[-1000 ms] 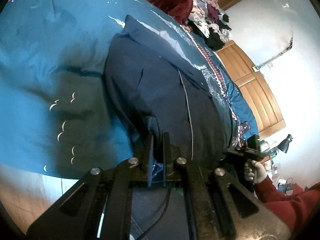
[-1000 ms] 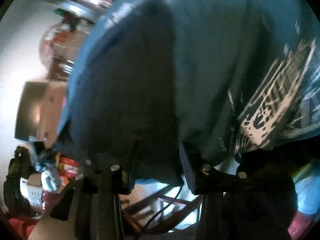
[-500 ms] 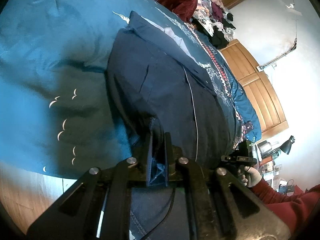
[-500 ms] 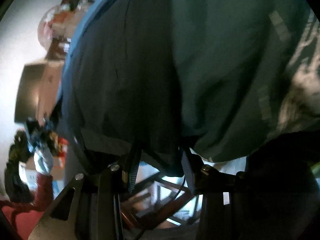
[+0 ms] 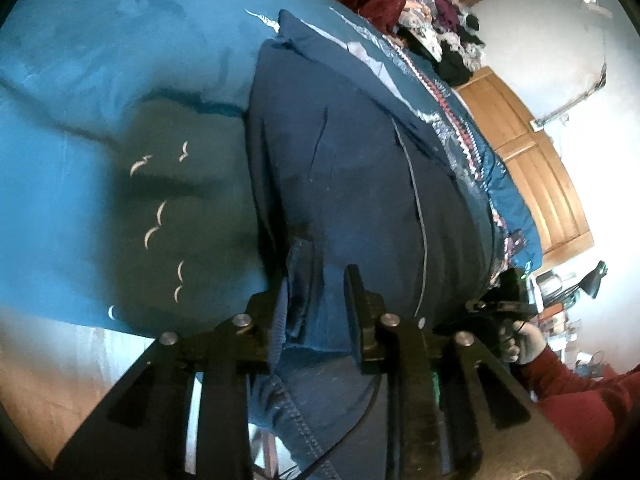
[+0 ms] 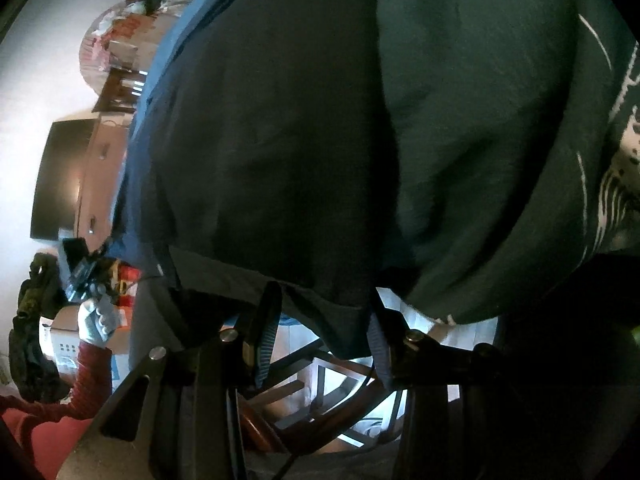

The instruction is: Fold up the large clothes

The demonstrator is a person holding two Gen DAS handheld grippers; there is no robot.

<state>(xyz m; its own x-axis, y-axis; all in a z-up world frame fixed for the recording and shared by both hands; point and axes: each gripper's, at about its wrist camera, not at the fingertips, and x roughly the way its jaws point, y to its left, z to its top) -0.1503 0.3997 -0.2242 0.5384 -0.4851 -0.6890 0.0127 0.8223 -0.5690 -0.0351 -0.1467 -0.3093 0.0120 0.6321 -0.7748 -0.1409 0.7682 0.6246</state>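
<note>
Lying across the near part of a bed, one navy garment [image 5: 352,168] is spread over a teal bedspread [image 5: 100,120] printed with small pale birds. The garment's near edge hangs over the bed's edge toward the camera, and a thin pale piping line runs down its length.

At that hanging edge sits the left gripper [image 5: 316,312], its jaws standing apart with a fold of the navy cloth and a ribbed cuff between them; the left finger touches the cuff, the right finger stands clear of the fabric, so nothing is pinched. To the left of the garment the bedspread is bare and open out to its own edge, below which a strip of pale wooden floor [image 5: 36,380] shows.

From the right wrist view, the right gripper [image 6: 320,320] has its jaws apart too, with the garment's dark hem drooping between the two fingers and not squeezed. Beyond the hem there is open air, with a dark chair frame [image 6: 320,380] below.

Each view catches the person's other hand, two in all: the right hand [image 5: 520,344] in a pale glove with a red sleeve [image 5: 560,384], and the left hand [image 6: 96,316] likewise gloved. One heap of mixed clothes [image 5: 432,24] sits at the bed's far end, before a wooden wardrobe [image 5: 532,172].
</note>
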